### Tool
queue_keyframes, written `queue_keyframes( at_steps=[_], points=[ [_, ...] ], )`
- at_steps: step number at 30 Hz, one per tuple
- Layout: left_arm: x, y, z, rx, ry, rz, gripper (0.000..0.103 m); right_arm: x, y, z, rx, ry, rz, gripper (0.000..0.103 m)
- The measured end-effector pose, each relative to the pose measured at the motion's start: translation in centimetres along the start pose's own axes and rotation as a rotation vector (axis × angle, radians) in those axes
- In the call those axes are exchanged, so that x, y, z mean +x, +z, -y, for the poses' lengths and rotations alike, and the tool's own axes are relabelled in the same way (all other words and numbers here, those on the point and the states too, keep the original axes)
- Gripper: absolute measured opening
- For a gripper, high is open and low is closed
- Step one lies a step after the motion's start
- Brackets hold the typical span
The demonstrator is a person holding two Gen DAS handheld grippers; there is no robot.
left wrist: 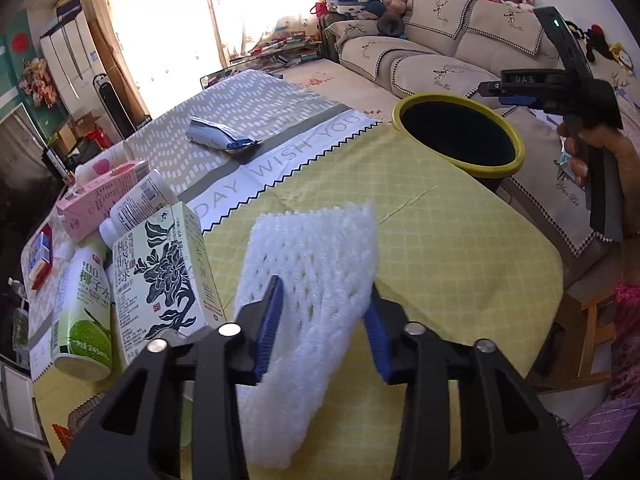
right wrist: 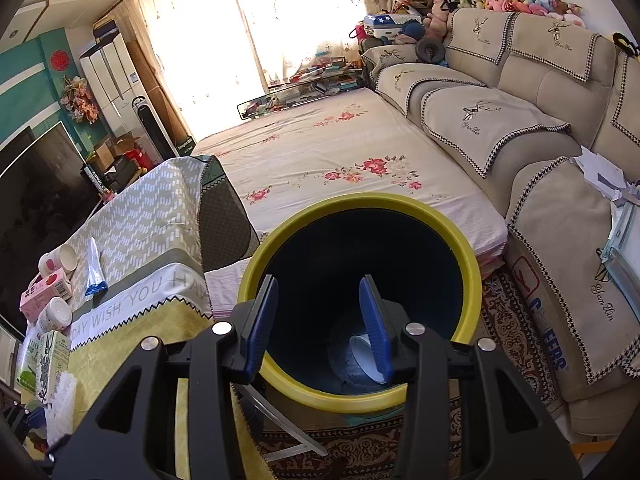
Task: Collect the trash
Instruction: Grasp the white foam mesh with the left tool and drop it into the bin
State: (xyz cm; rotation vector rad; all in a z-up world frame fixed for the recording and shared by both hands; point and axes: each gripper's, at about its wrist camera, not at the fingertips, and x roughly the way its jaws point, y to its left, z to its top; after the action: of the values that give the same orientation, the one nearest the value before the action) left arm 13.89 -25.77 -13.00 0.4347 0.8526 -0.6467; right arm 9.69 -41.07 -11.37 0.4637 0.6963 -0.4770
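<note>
Done: a cup (right wrist: 366, 354) lies in the bin (right wrist: 256, 280) | Now: our left gripper (left wrist: 324, 308) squeezes the foam net (left wrist: 316, 280) near the bin; our right gripper (right wrist: 320, 320) hangs over the bin, fingers apart, empty | Left: net, cartons (left wrist: 160, 272), bottles (left wrist: 82, 312), wrapper (left wrist: 218, 136).

My left wrist camera looks down close over the yellow tablecloth (left wrist: 440, 240), bin (left wrist: 516, 160) at one o'clock; my right sits directly above that bin (right wrist: 256, 280), table at nine o'clock; both share sofa (left wrist: 440, 52) and window.
</note>
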Motion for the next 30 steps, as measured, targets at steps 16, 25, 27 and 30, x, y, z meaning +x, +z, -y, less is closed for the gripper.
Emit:
queue_keyframes(
  at_steps=[16,25,27,30],
  points=[
    [-7.5,4.3,0.5,0.010,-0.014,0.222,0.011,-5.3,-1.8,1.0,0.010,0.017,0.085,0.046],
    [-6.4,11.6,5.4,0.036,-0.198,0.298,0.011,-7.4,-2.6,4.2,0.056,-0.032,0.116,0.046],
    [-5.1,13.3,7.9,0.062,-0.245,0.298,0.011,-7.6,-2.9,5.0,0.063,-0.050,0.117,0.046],
    [-2.6,16.0,12.4,0.117,-0.295,0.282,0.011,-7.9,-3.2,6.5,0.086,-0.068,0.119,0.046]
  ],
)
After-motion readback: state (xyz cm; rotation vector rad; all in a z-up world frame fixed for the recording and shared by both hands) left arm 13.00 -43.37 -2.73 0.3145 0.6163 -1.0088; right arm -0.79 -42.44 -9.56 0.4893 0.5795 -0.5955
